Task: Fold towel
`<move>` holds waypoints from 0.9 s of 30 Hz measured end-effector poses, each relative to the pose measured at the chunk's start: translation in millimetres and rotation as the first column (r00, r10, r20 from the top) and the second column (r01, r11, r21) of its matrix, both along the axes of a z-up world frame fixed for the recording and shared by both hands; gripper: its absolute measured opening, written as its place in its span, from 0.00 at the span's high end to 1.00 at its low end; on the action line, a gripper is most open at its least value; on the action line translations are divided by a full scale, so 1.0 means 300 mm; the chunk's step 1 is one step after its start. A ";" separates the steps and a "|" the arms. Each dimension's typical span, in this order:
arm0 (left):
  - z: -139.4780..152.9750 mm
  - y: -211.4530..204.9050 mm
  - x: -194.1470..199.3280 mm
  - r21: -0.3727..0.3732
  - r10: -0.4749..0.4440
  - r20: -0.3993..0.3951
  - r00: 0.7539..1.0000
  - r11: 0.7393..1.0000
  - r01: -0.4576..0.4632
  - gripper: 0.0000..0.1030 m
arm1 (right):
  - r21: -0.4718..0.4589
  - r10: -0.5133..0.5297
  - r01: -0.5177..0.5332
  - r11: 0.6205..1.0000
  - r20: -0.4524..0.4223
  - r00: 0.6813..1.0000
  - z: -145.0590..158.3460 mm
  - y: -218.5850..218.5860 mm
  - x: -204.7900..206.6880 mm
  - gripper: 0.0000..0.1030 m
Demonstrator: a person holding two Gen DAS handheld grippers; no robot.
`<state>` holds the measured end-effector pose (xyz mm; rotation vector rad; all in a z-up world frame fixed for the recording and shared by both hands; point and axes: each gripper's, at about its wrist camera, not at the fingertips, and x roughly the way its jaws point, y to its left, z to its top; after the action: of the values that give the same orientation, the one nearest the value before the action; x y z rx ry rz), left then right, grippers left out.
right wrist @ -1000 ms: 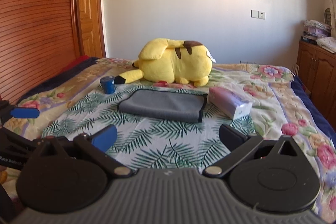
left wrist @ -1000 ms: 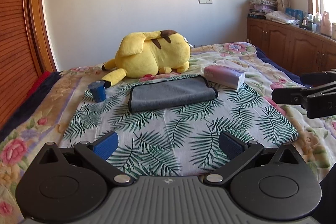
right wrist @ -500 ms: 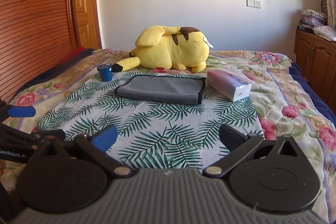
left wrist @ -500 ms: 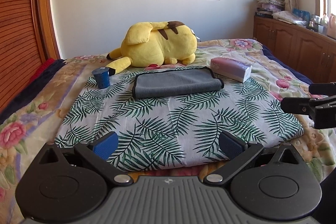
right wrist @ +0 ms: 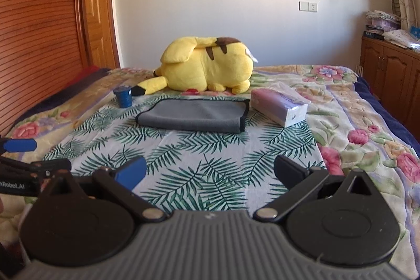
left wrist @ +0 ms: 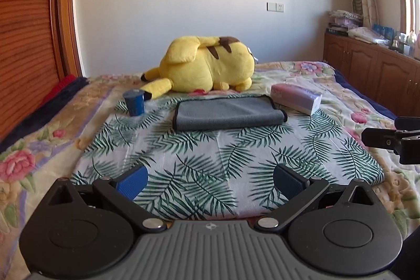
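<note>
Left wrist view: left gripper (left wrist: 210, 181) low at the near end of the bed, fingers (left wrist: 132, 181) spread wide, nothing between them but the palm-leaf sheet (left wrist: 223, 156) beneath. Right wrist view much the same: right gripper (right wrist: 210, 172) with fingers (right wrist: 131, 172) wide apart and empty, level with its partner, each visible at the edge of the other's view. Further out, across a bare stretch of leaf print: grey towel (left wrist: 228, 113), lying flat and well apart from both grippers, looking already doubled over into a long rectangle with dark piping along its edges, rounded fold toward the cameras. Just beside its right end, a pink tissue pack (left wrist: 296, 99); off its left end, a small blue cup (left wrist: 134, 102); right behind it, a yellow plush toy (left wrist: 207, 67) lying on the floral blanket (left wrist: 29, 148). Beyond those, a plain wall, wooden panelling at the left, low cabinets (left wrist: 372, 70) at the right. Step in hand, by the look of things: the reach, before any grasp of the cloth. Next move probably calls for carrying both grippers forward over the sheet, lowering one at each end of the towel, pinching only the towel's layers and not the sheet below, then lifting and bringing one end across. Worth minding: tissue pack close at the right end, cup near the left, little room for a wide sweep.
</note>
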<state>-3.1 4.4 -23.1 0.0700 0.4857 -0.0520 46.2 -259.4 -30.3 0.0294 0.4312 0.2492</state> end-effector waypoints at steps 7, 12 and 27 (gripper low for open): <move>0.024 -0.006 -0.034 0.013 -0.002 0.050 0.999 1.000 0.002 0.16 | 0.000 -0.017 0.017 1.000 0.045 0.999 0.011 -0.006 -0.013 0.00; 0.038 -0.005 -0.053 0.009 -0.004 0.078 0.997 1.000 0.003 0.16 | -0.008 -0.021 0.021 1.000 0.069 0.997 0.016 -0.003 -0.021 0.00; 0.060 0.002 -0.080 0.012 0.011 0.148 0.989 1.000 -0.013 0.16 | -0.026 -0.051 0.055 0.998 0.152 0.987 0.032 -0.008 -0.054 0.00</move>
<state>-27.2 5.0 -5.1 0.0828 0.3377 -0.0315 29.9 -261.9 -20.7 -0.0076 0.2823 0.1908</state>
